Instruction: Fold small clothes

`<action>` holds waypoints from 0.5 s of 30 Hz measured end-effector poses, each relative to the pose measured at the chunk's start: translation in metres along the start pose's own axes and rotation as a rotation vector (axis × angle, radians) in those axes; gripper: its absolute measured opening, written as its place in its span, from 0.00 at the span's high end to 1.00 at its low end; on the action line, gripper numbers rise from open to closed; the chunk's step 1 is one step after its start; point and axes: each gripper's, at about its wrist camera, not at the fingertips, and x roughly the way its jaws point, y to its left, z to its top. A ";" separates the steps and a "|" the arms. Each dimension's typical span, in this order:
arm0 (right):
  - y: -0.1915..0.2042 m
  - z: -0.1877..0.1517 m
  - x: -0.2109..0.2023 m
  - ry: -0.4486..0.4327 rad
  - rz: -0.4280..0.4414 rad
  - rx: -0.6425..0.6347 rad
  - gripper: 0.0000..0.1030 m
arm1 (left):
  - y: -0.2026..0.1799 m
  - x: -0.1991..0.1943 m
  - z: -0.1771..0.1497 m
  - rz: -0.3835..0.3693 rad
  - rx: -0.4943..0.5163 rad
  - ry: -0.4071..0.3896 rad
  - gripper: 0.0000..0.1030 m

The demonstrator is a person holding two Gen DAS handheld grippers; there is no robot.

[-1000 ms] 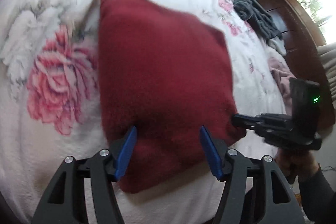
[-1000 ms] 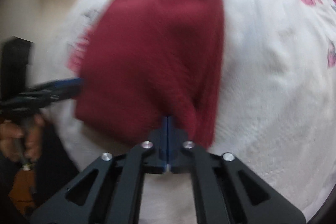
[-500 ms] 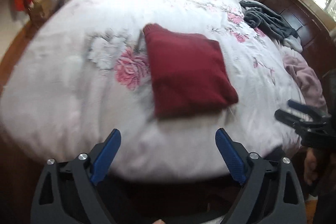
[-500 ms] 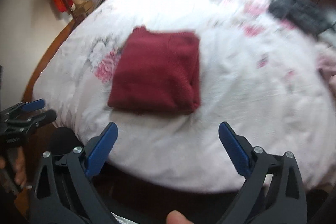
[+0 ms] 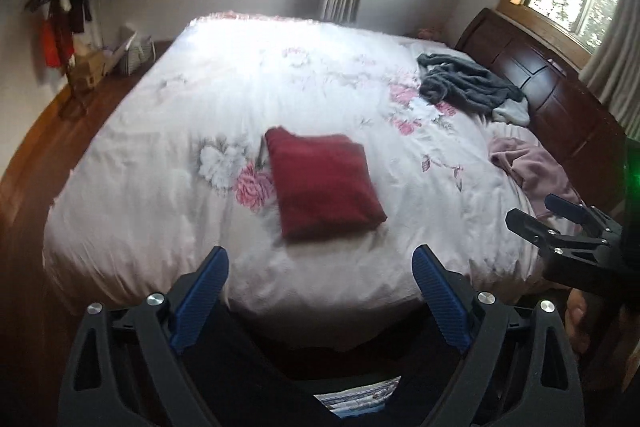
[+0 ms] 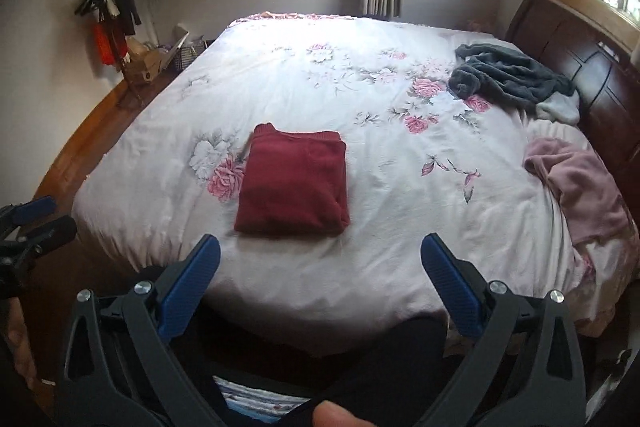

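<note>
Now | both grippers spread wide, empty: left gripper [image 5: 320, 267], right gripper [image 6: 320, 255] | folded red garment [image 6: 294, 183] at 12 o'clock | thumb tip [image 6: 334, 414] only in right view

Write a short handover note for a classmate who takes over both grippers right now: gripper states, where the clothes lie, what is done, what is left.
Left gripper: open, empty, held back off the near edge of the bed.
Right gripper: open, empty, also clear of the bed.
Red garment: folded into a neat square, lying flat near the bed's front edge. Done.
Left to do: grey garment lies crumpled by the headboard, pink garment crumpled on the right side. Neither looks folded.
</note>
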 end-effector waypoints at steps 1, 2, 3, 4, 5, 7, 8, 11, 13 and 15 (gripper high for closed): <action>0.001 -0.003 -0.005 -0.002 0.002 0.003 0.03 | -0.001 -0.001 -0.002 0.015 0.001 0.002 0.09; 0.004 -0.005 -0.009 -0.004 -0.002 0.002 0.03 | -0.003 0.003 -0.006 0.009 0.000 0.018 0.09; 0.008 -0.009 -0.010 -0.003 -0.012 -0.005 0.03 | -0.004 0.003 -0.008 -0.005 -0.002 0.031 0.09; 0.011 -0.011 -0.012 0.001 -0.017 -0.013 0.03 | -0.005 0.005 -0.012 -0.020 -0.010 0.049 0.09; 0.015 -0.014 -0.012 0.004 -0.018 -0.027 0.03 | -0.006 0.006 -0.014 -0.025 -0.012 0.053 0.09; 0.023 -0.019 -0.015 -0.004 -0.034 -0.051 0.03 | -0.008 0.004 -0.019 -0.027 -0.012 0.058 0.09; 0.024 -0.020 -0.016 -0.007 -0.032 -0.052 0.03 | -0.009 0.003 -0.022 -0.030 -0.017 0.059 0.09; 0.026 -0.024 -0.021 -0.017 -0.029 -0.046 0.03 | -0.009 0.000 -0.026 -0.027 -0.024 0.055 0.09; 0.027 -0.025 -0.020 -0.016 -0.024 -0.042 0.03 | -0.009 0.000 -0.027 -0.022 -0.024 0.058 0.09; 0.027 -0.025 -0.019 -0.012 -0.019 -0.038 0.03 | -0.009 0.002 -0.027 -0.029 -0.025 0.069 0.09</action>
